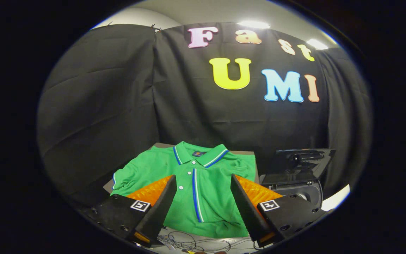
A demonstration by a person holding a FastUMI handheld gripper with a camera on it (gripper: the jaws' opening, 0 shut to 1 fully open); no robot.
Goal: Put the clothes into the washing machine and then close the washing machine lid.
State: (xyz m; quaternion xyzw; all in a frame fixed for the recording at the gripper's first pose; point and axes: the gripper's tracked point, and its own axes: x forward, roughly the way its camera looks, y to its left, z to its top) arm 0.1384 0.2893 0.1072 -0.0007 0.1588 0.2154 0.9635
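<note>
Cables [196, 242]: thin tangle of wires lying on the pale surface nearest the gripper, just below the shirt's hem.
Gripper [203, 185]: held above the shirt's lower half, fingers spread wide apart, gripping nothing; no contact with the cloth can be made out.
Polo shirt [192, 187]: green, with blue-and-white trim on collar and placket, laid flat and face up, buttons fastened. Its body fills the gap between the two fingers; collar and shoulders lie beyond the fingertips. One sleeve spreads out past the left finger.
Table [160, 145]: grey top, bare corners showing behind the shirt's collar.
Washing machine [303, 192]: small dark unit just beside the table, on the right-finger side, well apart from the shirt's middle.
Lid [300, 158]: raised, standing open behind the drum mouth.
Backdrop [118, 106]: black cloth wall hanging behind table and machine.
</note>
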